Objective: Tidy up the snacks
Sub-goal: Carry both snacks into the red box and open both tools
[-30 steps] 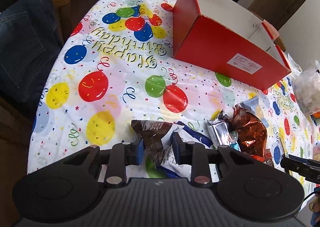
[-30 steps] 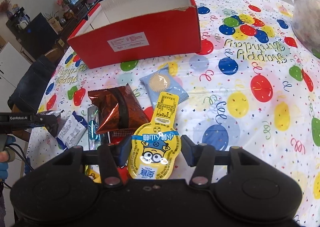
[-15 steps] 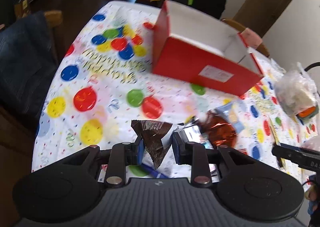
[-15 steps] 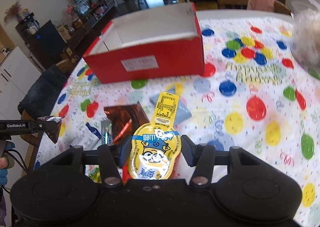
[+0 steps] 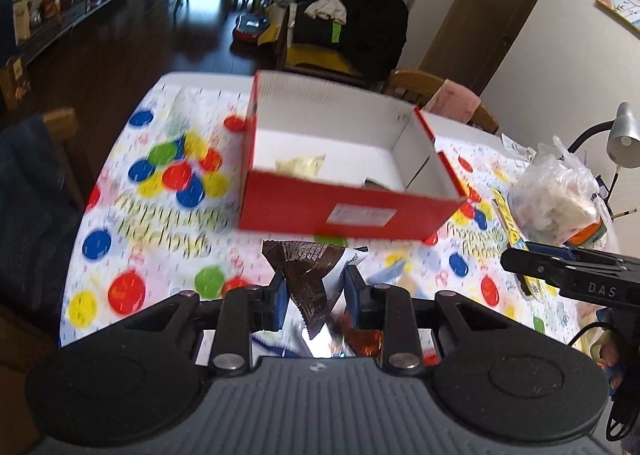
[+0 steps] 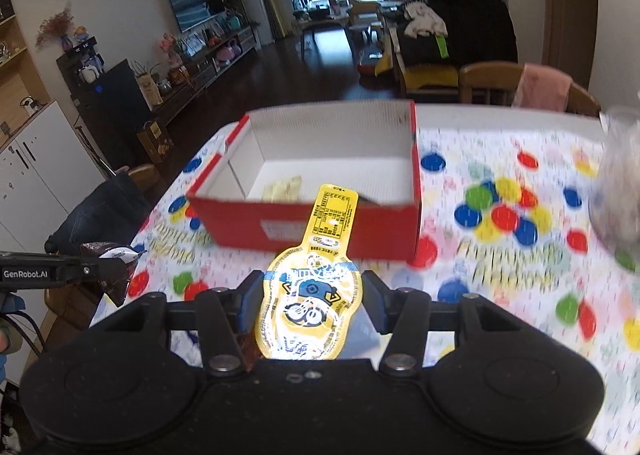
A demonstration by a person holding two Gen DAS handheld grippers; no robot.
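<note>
my left gripper (image 5: 314,301) has its fingers (image 5: 280,301) pinched narrow on a brown snack wrapper (image 5: 310,275), held up off the desk (image 5: 132,255). my right gripper (image 6: 311,301) holds a yellow cartoon pouch (image 6: 310,303) between wider-set fingers (image 6: 370,303), its long tab pointing at the red box (image 6: 320,229). the box stands open ahead of both, white inside, with a pale packet (image 5: 300,166) already on its floor. its near red wall stands between each snack and the inside. a clear plastic bag (image 5: 554,199) sits to the right of the box, and a shiny orange-brown packet (image 5: 362,339) lies on the balloon cloth under my left fingers. compared with a second ago both snacks have come up off the desk and i now see down into the box, not just its side. the desk's far edge runs just behind the box, with a wooden chair (image 6: 492,81) beyond; the cloth left of the box is open.
</note>
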